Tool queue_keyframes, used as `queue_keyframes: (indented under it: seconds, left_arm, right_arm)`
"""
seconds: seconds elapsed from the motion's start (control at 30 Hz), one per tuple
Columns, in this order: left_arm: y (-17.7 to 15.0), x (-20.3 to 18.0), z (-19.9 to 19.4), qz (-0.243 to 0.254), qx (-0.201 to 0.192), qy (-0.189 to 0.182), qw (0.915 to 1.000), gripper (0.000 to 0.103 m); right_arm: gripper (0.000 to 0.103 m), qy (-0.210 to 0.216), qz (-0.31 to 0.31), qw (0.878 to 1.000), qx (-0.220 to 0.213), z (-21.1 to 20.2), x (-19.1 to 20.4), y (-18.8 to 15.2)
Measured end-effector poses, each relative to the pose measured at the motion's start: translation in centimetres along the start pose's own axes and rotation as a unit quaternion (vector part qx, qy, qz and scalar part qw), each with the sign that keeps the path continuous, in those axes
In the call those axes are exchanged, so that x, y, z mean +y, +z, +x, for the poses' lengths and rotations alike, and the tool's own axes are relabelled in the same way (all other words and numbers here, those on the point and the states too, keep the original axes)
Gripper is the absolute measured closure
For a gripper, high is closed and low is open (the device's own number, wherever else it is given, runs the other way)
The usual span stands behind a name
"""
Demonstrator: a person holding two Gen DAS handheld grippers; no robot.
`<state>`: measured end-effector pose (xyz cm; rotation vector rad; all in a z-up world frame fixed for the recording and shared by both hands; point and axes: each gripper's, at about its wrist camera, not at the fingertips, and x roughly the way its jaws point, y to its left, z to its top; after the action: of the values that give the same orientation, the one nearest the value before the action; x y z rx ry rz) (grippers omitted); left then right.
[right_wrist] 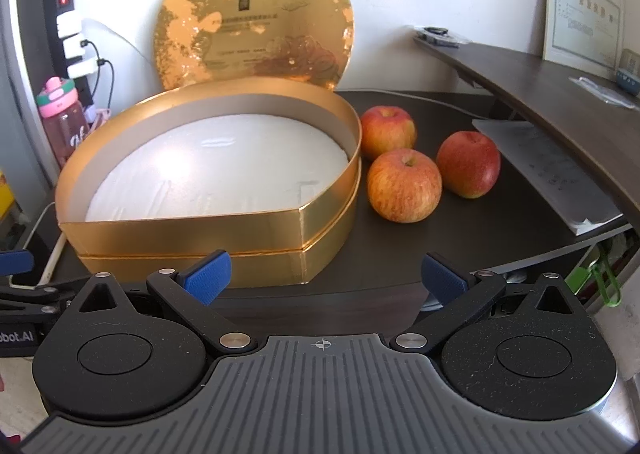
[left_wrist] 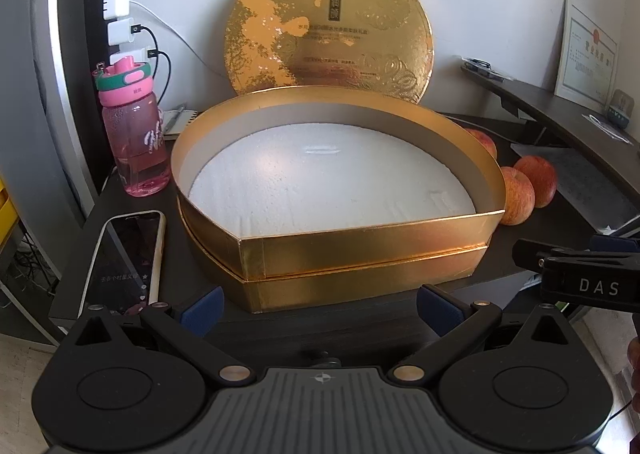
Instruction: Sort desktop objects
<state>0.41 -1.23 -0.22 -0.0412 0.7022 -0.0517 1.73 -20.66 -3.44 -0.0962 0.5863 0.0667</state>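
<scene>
Both the left gripper [left_wrist: 318, 308] and the right gripper [right_wrist: 324, 276] hang spread and empty before the open gold cardboard box [right_wrist: 208, 232]. Three red apples [right_wrist: 404, 184] sit beside it; round, they could roll if pinched off-centre. "DAS" reads clearly; the leaning gold lid's [left_wrist: 328, 26] print is probably Chinese.

The left gripper [left_wrist: 320, 306] has a matte black body: two round black housings with raised discs, angled black link arms with silver rivets, and a ribbed grey centre plate marked with a small crosshair. Its fingers [left_wrist: 202, 308] carry dark blue textured pads. The right gripper [right_wrist: 325, 278] is built the same, with brighter blue fingers [right_wrist: 208, 276]. From the left view, its black side reads "DAS" in white.
</scene>
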Motion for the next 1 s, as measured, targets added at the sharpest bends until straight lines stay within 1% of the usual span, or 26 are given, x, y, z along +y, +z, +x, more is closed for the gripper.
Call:
queue_keyframes:
  seconds: [0.13,0.27,0.47,0.6,0.7,0.77,0.87,1.0]
  left_arm:
    - [0.1,-0.3,-0.1,0.007,-0.003,-0.003,1.0,0.0]
    - [0.1,-0.5,-0.2,0.006,-0.002,-0.015,0.9999,0.0]
    - [0.2,-1.6,-0.1,0.028,0.003,0.003,0.9996,0.0]
    - [0.2,-2.0,-0.3,0.035,-0.002,-0.018,0.9992,0.0]
    - [0.5,-2.3,0.0,0.039,0.004,-0.013,0.9991,0.001]
    - [0.6,-2.3,0.0,0.039,0.003,-0.016,0.9991,0.001]
    - [0.9,-2.4,-0.1,0.036,-0.01,-0.026,0.999,0.001]
    - [1.3,-2.7,-0.8,0.034,-0.058,-0.05,0.9965,0.0]
  right_arm:
    - [0.0,0.009,0.014,1.0,0.005,0.1,-0.6,0.0]
    - [0.0,0.017,0.029,0.999,0.009,0.2,-1.1,0.0]
    - [0.0,0.03,0.05,0.998,0.016,0.4,-1.9,0.0]
    - [0.0,0.037,0.044,0.998,0.008,0.5,-2.0,-0.3]
    - [0.0,0.039,0.045,0.998,0.0,0.3,-2.3,-0.4]
    - [0.0,0.036,0.051,0.998,-0.004,0.2,-2.8,-0.3]
    - [0.0,0.03,0.065,0.997,-0.014,0.2,-3.6,-0.1]
    - [0.0,0.018,0.061,0.998,-0.019,0.6,-4.3,0.2]
